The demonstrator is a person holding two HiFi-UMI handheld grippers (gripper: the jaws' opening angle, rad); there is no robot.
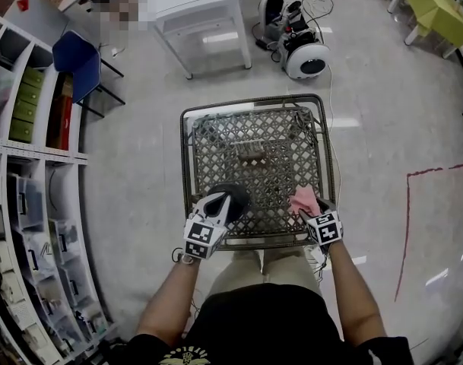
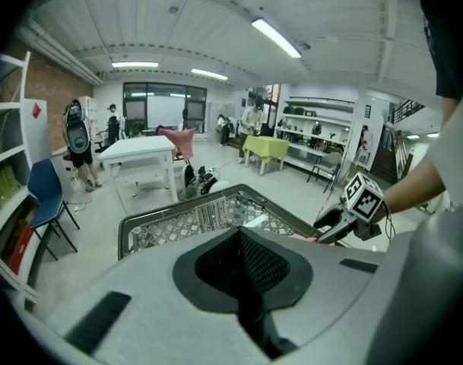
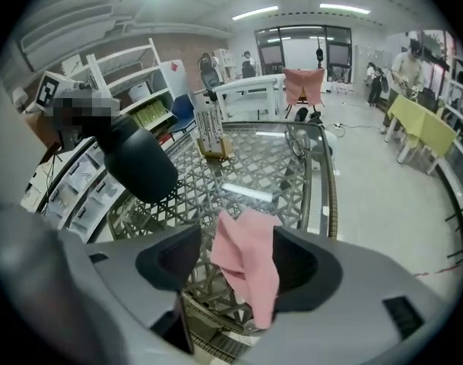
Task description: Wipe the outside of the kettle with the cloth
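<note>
The right gripper [image 3: 237, 274] stands wide open at the near edge of the mesh table [image 1: 255, 102]. The pink cloth [image 3: 250, 257] lies loose between its jaws, not pinched. It looks soft and light, so a bunched fold seems the best place to grip. The left gripper [image 1: 218, 210] is closed on the black kettle [image 3: 140, 164] over the table's near left part. The kettle looks rigid, smooth and perhaps slippery.

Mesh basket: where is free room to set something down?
Free: the far strip of the mesh basket behind the small brown object, and the bare mesh at its left and right. Crowded: the near edge, with the kettle at the left claw and the pink cloth at the right claw.
</note>
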